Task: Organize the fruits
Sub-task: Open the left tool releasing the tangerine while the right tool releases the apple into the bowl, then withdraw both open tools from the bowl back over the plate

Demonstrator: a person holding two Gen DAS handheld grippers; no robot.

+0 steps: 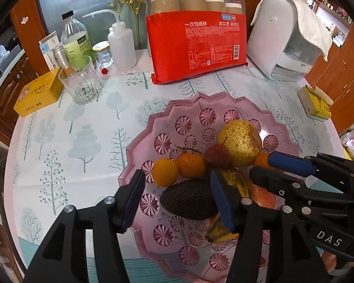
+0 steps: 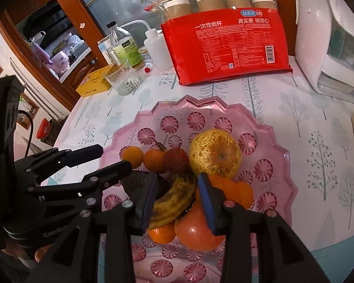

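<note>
A pink glass fruit plate (image 1: 181,108) (image 2: 278,155) holds a yellow pear (image 1: 239,141) (image 2: 213,152), a lychee (image 1: 216,156) (image 2: 175,160), small oranges (image 1: 165,172) (image 2: 133,156), a dark avocado (image 1: 190,199) (image 2: 139,180), a spotted banana (image 1: 237,182) (image 2: 174,200) and a red apple (image 2: 195,231). My left gripper (image 1: 177,197) is open, its jaws either side of the avocado. My right gripper (image 2: 177,200) is open over the banana and empty. Each gripper shows in the other's view: the right (image 1: 283,167), the left (image 2: 101,160).
Behind the plate stand a red pack of paper cups (image 1: 195,47) (image 2: 226,44), a white appliance (image 1: 285,40) (image 2: 330,42), a glass tumbler (image 1: 81,82) (image 2: 125,80), bottles (image 1: 121,44) and a yellow box (image 1: 39,92). A yellow tissue pack (image 1: 315,102) lies at the right edge.
</note>
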